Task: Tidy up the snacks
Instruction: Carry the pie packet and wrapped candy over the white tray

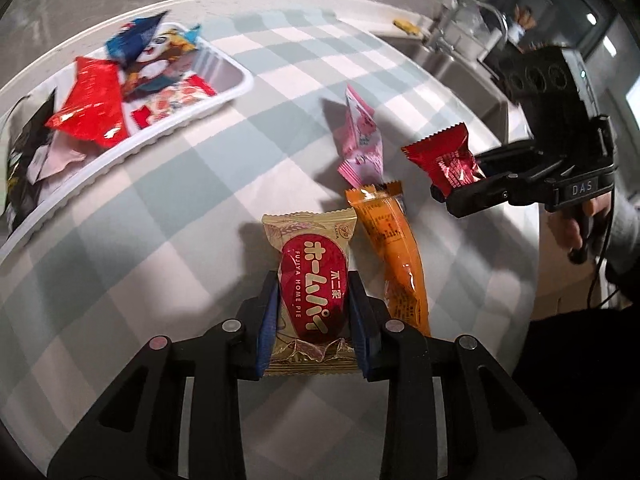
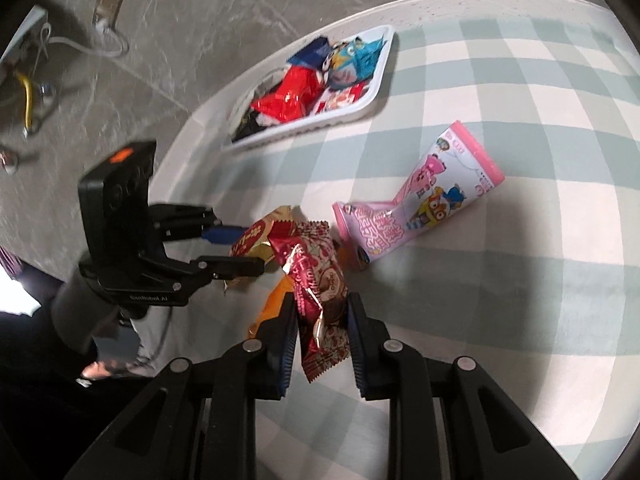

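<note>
We have our left gripper (image 1: pixel 314 300) clamped on the gold Home Pie packet (image 1: pixel 312 294) at lower centre of the left view, and our right gripper (image 2: pixel 320 320) clamped on a dark red snack packet (image 2: pixel 320 304). The orange packet (image 1: pixel 394 256) and pink packet (image 2: pixel 416 216) lie on the checked cloth (image 1: pixel 160 220), while the white tray (image 1: pixel 236 88) of snacks sits upper left.

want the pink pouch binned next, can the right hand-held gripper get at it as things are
Probably not yet: the right hand-held gripper is already shut on a dark red crinkly snack wrapper. Otherwise the pink cartoon-printed snack pouch lies uncovered on the checked tablecloth ahead.
</note>
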`<state>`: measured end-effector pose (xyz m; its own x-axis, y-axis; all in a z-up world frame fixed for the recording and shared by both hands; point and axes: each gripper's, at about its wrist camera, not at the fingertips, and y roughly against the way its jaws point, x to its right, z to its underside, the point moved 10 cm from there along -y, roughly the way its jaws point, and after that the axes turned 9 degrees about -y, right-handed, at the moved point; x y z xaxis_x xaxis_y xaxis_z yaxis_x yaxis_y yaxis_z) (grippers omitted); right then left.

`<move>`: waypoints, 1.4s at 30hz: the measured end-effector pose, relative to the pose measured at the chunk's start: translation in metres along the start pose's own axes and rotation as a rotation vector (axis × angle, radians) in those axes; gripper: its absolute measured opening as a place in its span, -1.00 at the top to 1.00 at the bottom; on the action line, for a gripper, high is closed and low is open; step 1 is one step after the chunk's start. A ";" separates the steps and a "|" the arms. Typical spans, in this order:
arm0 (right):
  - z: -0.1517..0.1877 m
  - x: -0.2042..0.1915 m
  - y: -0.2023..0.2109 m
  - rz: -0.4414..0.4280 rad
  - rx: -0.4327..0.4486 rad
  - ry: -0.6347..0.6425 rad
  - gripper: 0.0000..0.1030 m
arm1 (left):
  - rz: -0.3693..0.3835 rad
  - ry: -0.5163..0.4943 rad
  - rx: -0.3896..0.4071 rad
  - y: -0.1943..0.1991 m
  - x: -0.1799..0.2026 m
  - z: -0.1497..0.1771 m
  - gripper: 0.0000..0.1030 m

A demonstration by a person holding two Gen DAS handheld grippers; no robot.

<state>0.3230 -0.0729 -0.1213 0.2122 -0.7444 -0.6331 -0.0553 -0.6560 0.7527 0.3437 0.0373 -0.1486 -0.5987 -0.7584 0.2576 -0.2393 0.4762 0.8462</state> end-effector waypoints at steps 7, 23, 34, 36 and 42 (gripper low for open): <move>-0.015 -0.009 0.006 -0.061 0.027 -0.052 0.50 | -0.009 0.076 0.057 0.024 -0.019 -0.002 0.43; -0.051 -0.029 -0.003 -0.119 0.046 -0.073 0.50 | -0.031 0.252 0.180 0.067 -0.070 -0.006 0.43; -0.085 -0.045 -0.018 -0.134 0.051 -0.056 0.50 | -0.068 0.320 0.222 0.082 -0.098 -0.011 0.43; -0.089 -0.047 -0.020 -0.137 0.050 -0.055 0.50 | -0.077 0.326 0.226 0.084 -0.102 -0.012 0.43; -0.099 -0.051 -0.029 -0.139 0.041 -0.047 0.50 | -0.101 0.341 0.239 0.087 -0.112 -0.017 0.43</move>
<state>0.4108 -0.0034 -0.0928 0.1750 -0.6506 -0.7390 -0.0689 -0.7568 0.6500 0.4027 0.1565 -0.0960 -0.2859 -0.8910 0.3526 -0.4782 0.4516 0.7533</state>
